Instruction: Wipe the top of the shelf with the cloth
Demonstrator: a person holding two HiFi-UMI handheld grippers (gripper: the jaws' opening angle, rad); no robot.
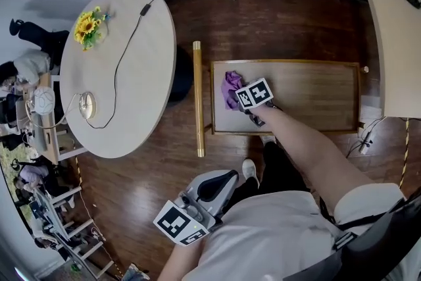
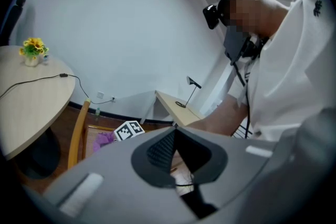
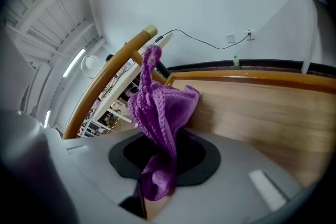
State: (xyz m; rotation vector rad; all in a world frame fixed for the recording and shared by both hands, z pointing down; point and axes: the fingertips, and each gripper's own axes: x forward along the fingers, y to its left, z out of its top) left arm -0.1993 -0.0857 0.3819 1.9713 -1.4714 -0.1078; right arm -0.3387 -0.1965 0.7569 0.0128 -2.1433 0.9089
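Head view, cloth: purple cloth (image 1: pixel 229 89) sits at the left end of the shelf (image 1: pixel 309 99) top.
Head view, right gripper: right gripper (image 1: pixel 245 102) is at the cloth, with the arm stretched out over the shelf's near edge.
Head view, way to go: the shelf top runs long from left to right. Nearly all the bare wood lies to the right of the jaws, so I think the wipe has to go that way. A pole (image 1: pixel 197 99) stands just beside the left end.
Head view, left gripper: left gripper (image 1: pixel 197 204) is held low by the body, well apart from the shelf. The right one is much nearer.
Left gripper view, jaws: the tips meet and nothing is between them.
Left gripper view, extra: it sees the cloth from the side, low and far off. The person is bending over the shelf.
Right gripper view, jaws: closed tight on the cloth. A big bunch sticks out past the tips and a small bit hangs behind.
Right gripper view, extra: it shows the grip, which the head view hides under the marker cube. Bare wood runs off to the right. I cannot tell if the cloth is pressed flat on it.
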